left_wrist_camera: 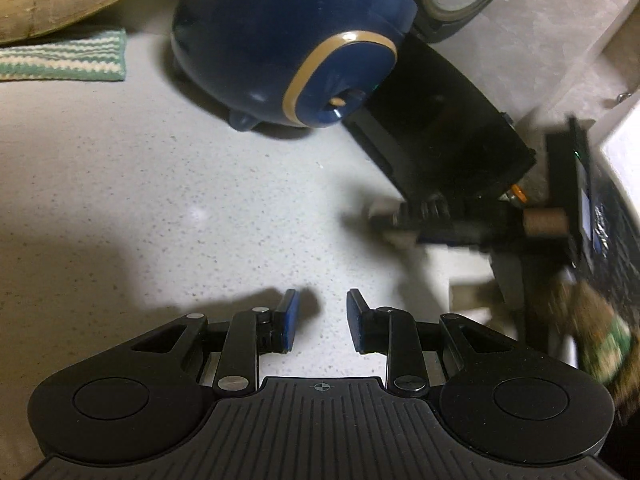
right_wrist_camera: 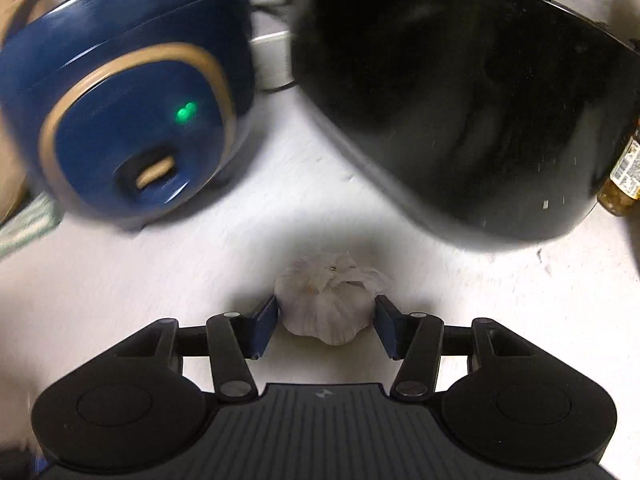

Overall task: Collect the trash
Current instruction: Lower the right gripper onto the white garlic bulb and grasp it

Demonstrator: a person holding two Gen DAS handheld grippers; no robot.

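Garlic bulb (right_wrist_camera: 326, 310), papery white, tip toward 12 o'clock, right gripper (right_wrist_camera: 326, 326) pads flanking it, contact unclear, left gripper (left_wrist_camera: 321, 320) apart, empty

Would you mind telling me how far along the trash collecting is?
Nothing visibly collected yet. In hand: the right gripper brackets the garlic bulb on the counter, pads at its sides, not lifted. The left gripper is open and empty. Lifting and binning remain.
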